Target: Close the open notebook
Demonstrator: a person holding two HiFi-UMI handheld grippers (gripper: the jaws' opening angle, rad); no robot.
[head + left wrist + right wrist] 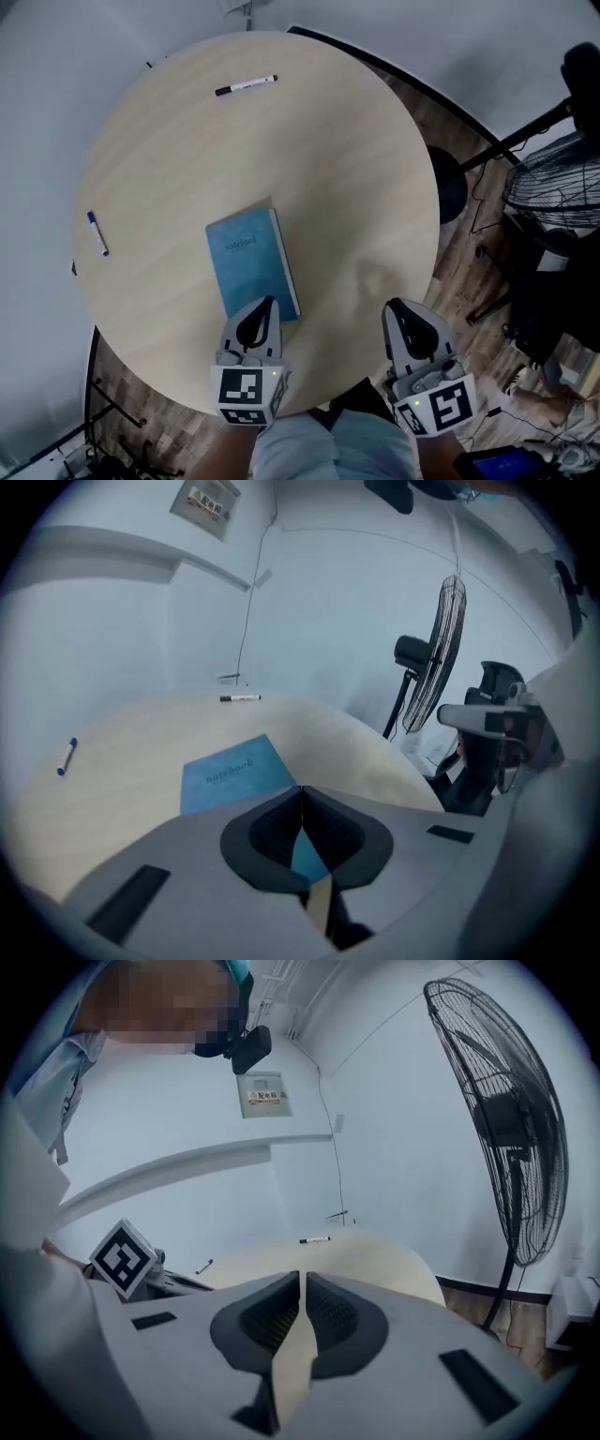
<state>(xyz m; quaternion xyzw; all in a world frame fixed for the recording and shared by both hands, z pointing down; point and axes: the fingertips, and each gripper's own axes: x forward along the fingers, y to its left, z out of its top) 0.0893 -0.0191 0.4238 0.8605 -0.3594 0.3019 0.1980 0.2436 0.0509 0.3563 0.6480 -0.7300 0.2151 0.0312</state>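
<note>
A blue notebook [251,262] lies closed, cover up, on the round wooden table [356,187], near its front edge. My left gripper [267,302] hovers over the notebook's near edge with its jaws shut and nothing between them. In the left gripper view the notebook [234,772] lies just beyond the shut left gripper [301,787]. My right gripper [394,305] hangs over the table's front right, apart from the notebook, also shut and empty. The right gripper view shows the closed right gripper [302,1274] pointing across the table.
A black marker [246,85] lies at the table's far side. A blue pen [97,232] rests near the left edge. A standing fan [553,187] and a dark stool [450,183] stand on the floor to the right of the table.
</note>
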